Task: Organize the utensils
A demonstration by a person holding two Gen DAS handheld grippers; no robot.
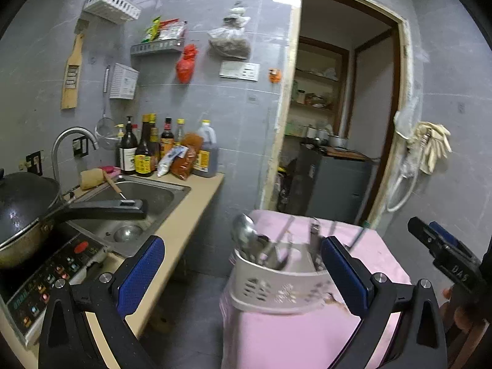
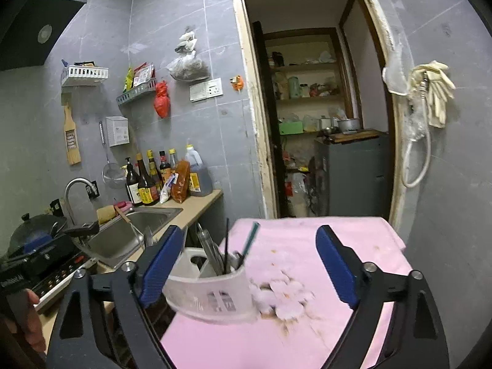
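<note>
Looking along my left gripper point(image 1: 243, 272), I count one utensil caddy point(image 1: 276, 289), a pale perforated plastic tub, standing near the front left corner of the pink-covered tabletop point(image 1: 307, 338). Its fingers point(image 1: 141, 273) are spread wide with nothing between them; the right-hand finger overlaps the caddy's right end in this view, though I cannot tell whether it touches. Inside the caddy I make out one steel spoon point(image 1: 244, 233) with its bowl up at the left end, and several thin sticks leaning toward the far side; blur keeps me from counting those.

From my right gripper point(image 2: 252, 264) the same caddy point(image 2: 212, 292) sits at the tabletop's point(image 2: 353, 240) left edge, right beside my left finger point(image 2: 163, 264). Here I count one black stick point(image 2: 227, 246), one teal stick point(image 2: 250, 240) and a steel handle point(image 2: 210, 250) standing in it. These fingers are also wide apart and hold nothing. A worn, flaked patch point(image 2: 283, 298) lies on the pink cover just right of the caddy.

Right of the caddy the pink cover runs bare to its far and right edges. Left of it a narrow gap of floor separates the tabletop from the kitchen counter point(image 1: 184, 215), which carries one sink point(image 1: 138, 203), one lidded wok point(image 1: 24, 209) and a row of sauce bottles point(image 1: 147, 150).
</note>
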